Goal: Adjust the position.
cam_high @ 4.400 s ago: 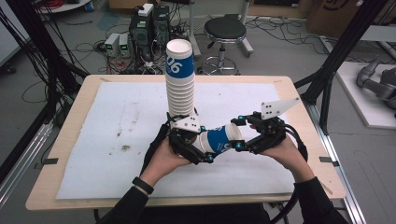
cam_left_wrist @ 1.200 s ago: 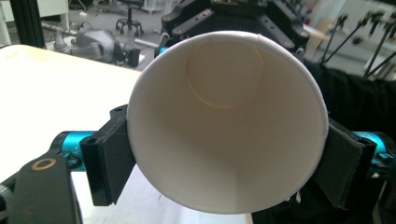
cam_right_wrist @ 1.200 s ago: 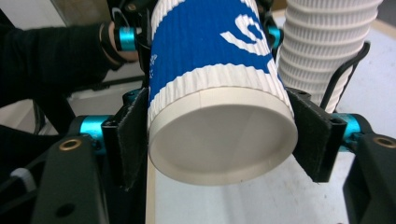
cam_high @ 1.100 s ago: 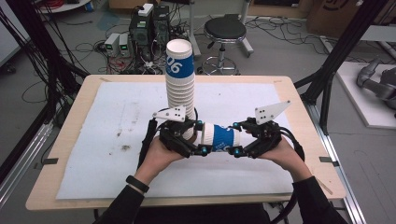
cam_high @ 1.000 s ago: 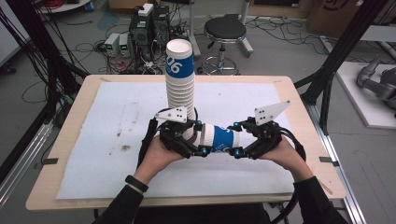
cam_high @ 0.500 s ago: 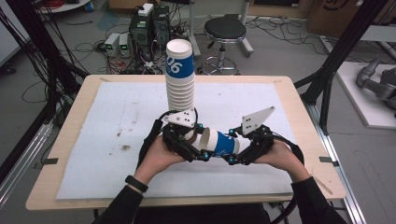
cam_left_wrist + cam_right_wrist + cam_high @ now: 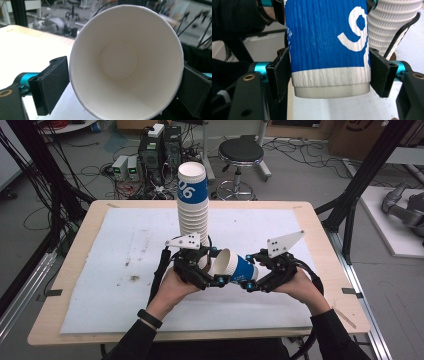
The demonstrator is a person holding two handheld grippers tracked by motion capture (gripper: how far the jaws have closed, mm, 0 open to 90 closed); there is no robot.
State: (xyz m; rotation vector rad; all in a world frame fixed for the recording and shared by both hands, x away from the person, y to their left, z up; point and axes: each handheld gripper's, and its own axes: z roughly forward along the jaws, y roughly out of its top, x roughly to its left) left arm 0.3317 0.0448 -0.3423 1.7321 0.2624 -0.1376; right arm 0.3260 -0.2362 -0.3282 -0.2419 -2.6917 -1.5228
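A tall stack of upturned ribbed paper cups (image 7: 192, 205) stands on the white mat, blue band with a white number on top. A single blue and white paper cup (image 7: 237, 266) lies on its side in the air just right of the stack's foot. My left gripper (image 7: 212, 270) is shut on its open rim. In the left gripper view I look into the cup's white inside (image 7: 120, 60), a jaw against each side. My right gripper (image 7: 250, 280) is shut on the cup's base end (image 7: 324, 37). The stack (image 7: 392, 22) rises behind it.
The white mat (image 7: 100, 270) covers most of the wooden table (image 7: 70, 270). Beyond the far edge stand a stool (image 7: 241, 155), computer boxes (image 7: 160, 150) and cables on the floor. Black frame posts (image 7: 360, 185) flank the table.
The right gripper has drawn to the right and the cup has tilted, so its open mouth now shows toward the left gripper. The stack has not moved.
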